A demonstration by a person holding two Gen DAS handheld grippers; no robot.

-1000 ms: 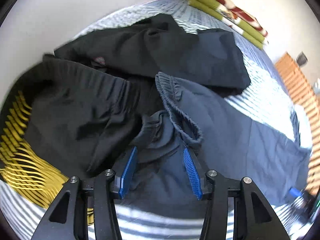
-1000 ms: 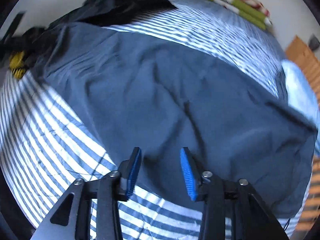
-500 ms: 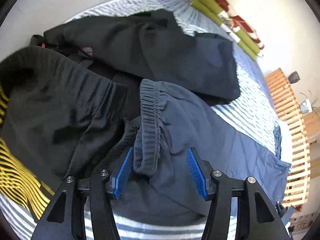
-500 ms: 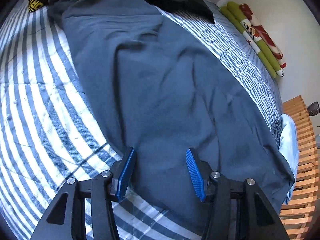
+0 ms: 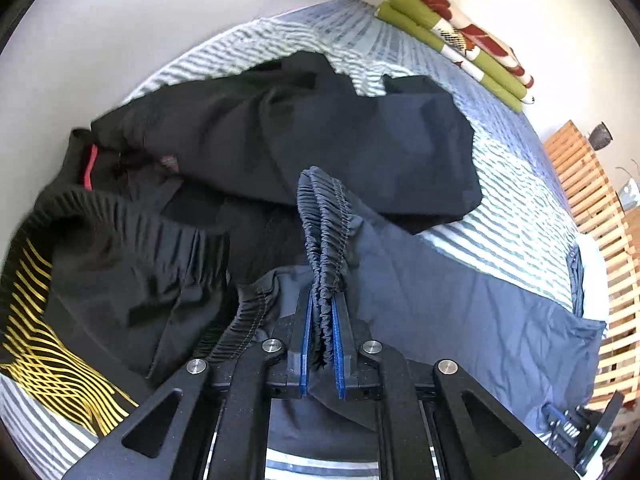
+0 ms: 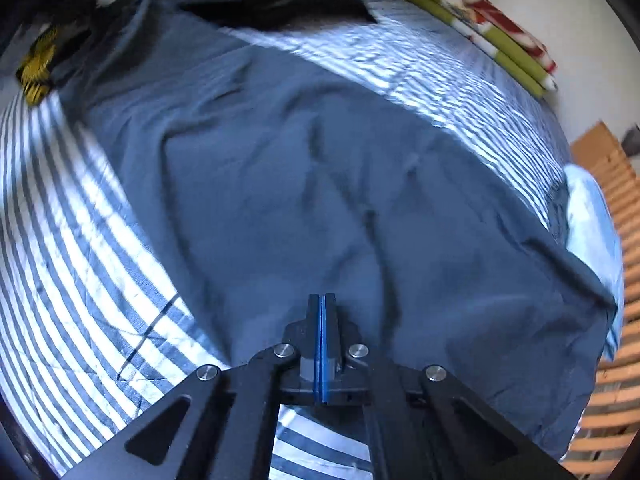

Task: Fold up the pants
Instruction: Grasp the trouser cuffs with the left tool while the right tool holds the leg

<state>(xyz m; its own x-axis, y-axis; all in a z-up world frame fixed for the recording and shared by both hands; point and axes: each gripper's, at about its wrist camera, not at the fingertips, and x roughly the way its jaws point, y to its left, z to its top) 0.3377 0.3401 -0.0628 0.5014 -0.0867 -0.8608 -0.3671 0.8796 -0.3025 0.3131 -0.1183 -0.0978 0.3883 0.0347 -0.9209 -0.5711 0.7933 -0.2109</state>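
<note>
The dark blue pants (image 5: pixel 460 300) lie spread over the striped bed (image 5: pixel 512 216). Their gathered elastic waistband (image 5: pixel 324 216) is bunched up and stands between the blue pads of my left gripper (image 5: pixel 322 300), whose jaws are closing and press on it. In the right wrist view the pants (image 6: pixel 300 168) stretch flat and wide. My right gripper (image 6: pixel 322 298) is shut, pads together, at the near edge of a pant leg. Whether cloth is pinched between its pads I cannot tell.
Black garments (image 5: pixel 280 132) are heaped behind and left of the waistband, beside a black-and-yellow one (image 5: pixel 40 340). A folded green and red blanket (image 5: pixel 460 48) lies at the far end of the bed. Wooden slats (image 5: pixel 592 200) run along the right side.
Both grippers went from open to closed. The left one took hold of the waistband and lifted it into a bunch. The right one's pads came together at the pants' edge.
</note>
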